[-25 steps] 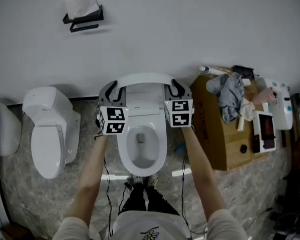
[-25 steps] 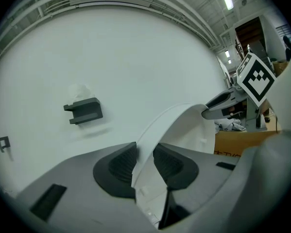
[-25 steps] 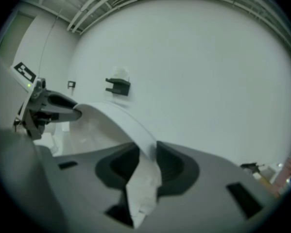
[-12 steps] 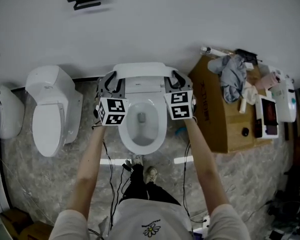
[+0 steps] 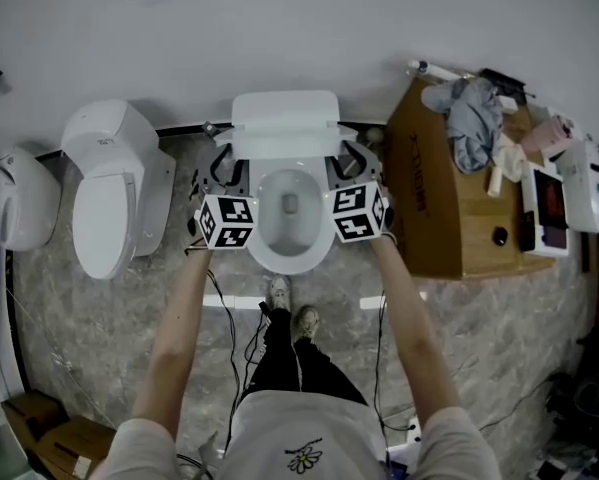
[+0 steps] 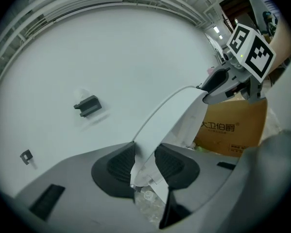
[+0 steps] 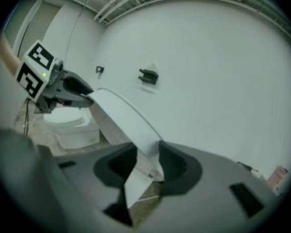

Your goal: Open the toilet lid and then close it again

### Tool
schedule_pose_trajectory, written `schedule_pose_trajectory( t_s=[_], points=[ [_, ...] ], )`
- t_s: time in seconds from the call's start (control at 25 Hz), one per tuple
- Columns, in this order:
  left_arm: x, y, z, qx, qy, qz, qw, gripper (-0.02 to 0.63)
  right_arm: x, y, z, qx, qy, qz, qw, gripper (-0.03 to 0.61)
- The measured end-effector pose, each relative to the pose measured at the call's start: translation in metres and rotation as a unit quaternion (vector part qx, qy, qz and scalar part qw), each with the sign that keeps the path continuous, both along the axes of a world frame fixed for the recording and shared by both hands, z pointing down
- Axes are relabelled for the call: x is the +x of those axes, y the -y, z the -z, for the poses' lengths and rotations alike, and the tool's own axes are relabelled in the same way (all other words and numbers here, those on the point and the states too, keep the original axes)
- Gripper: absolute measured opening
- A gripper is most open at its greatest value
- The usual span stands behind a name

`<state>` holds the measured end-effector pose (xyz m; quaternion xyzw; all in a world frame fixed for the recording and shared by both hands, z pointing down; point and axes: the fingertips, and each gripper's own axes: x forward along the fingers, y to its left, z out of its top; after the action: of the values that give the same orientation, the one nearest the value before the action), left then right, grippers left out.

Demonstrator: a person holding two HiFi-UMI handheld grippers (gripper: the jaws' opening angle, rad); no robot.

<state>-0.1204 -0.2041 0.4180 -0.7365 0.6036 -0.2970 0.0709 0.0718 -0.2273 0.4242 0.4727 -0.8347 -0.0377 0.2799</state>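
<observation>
The white toilet lid (image 5: 284, 120) stands raised behind the open bowl (image 5: 291, 258). My left gripper (image 5: 222, 168) is at the lid's left edge and my right gripper (image 5: 351, 164) at its right edge. In the left gripper view the lid's edge (image 6: 169, 115) runs between my left gripper's (image 6: 145, 159) pads, and the right gripper (image 6: 223, 81) shows at the far corner. In the right gripper view the lid (image 7: 121, 115) passes between my right gripper's (image 7: 147, 161) pads. Both pairs of jaws have just been opening, with the lid's edge still between them.
A second white toilet (image 5: 109, 188) stands to the left, with another white fixture (image 5: 19, 208) beyond it. A cardboard box (image 5: 439, 198) with cloth and small items stands at the right. Cables (image 5: 244, 328) and the person's feet (image 5: 291, 308) are on the floor. A black holder (image 6: 87, 105) hangs on the wall.
The lid has swung further back toward the wall, with both grippers following at its sides. The head view has shifted, so the toilet now sits higher in the picture.
</observation>
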Motion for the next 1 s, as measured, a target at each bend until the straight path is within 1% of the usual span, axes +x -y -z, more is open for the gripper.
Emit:
schedule_pose_trajectory(
  t_s=[0.16, 0.32, 0.44, 0.56, 0.68, 0.84, 1.0],
  points=[
    [0.005, -0.018, -0.014, -0.021, 0.017, -0.009, 0.9996, 0.156, 0.004, -0.019, -0.013, -0.009, -0.006, 0.012, 1.000, 0.166],
    [0.005, -0.036, -0.026, -0.043, 0.016, -0.022, 0.9987, 0.170, 0.003, -0.038, -0.025, -0.027, -0.008, 0.022, 0.999, 0.176],
    [0.011, -0.046, -0.035, -0.055, 0.013, -0.031, 0.9979, 0.181, 0.007, -0.047, -0.033, -0.036, -0.021, 0.032, 0.999, 0.179],
    [0.013, -0.056, -0.043, -0.065, 0.023, -0.043, 0.9967, 0.189, 0.008, -0.057, -0.042, -0.043, -0.038, 0.037, 0.998, 0.184],
    [0.014, -0.075, -0.057, -0.086, 0.025, -0.053, 0.9945, 0.199, 0.008, -0.077, -0.055, -0.066, -0.050, 0.045, 0.995, 0.190],
    [0.020, -0.099, -0.078, -0.122, 0.014, -0.068, 0.9901, 0.212, 0.009, -0.101, -0.078, -0.103, -0.056, 0.062, 0.991, 0.192],
    [0.019, -0.116, -0.095, -0.144, 0.012, -0.075, 0.9867, 0.216, 0.009, -0.118, -0.095, -0.127, -0.063, 0.067, 0.988, 0.195]
  ],
)
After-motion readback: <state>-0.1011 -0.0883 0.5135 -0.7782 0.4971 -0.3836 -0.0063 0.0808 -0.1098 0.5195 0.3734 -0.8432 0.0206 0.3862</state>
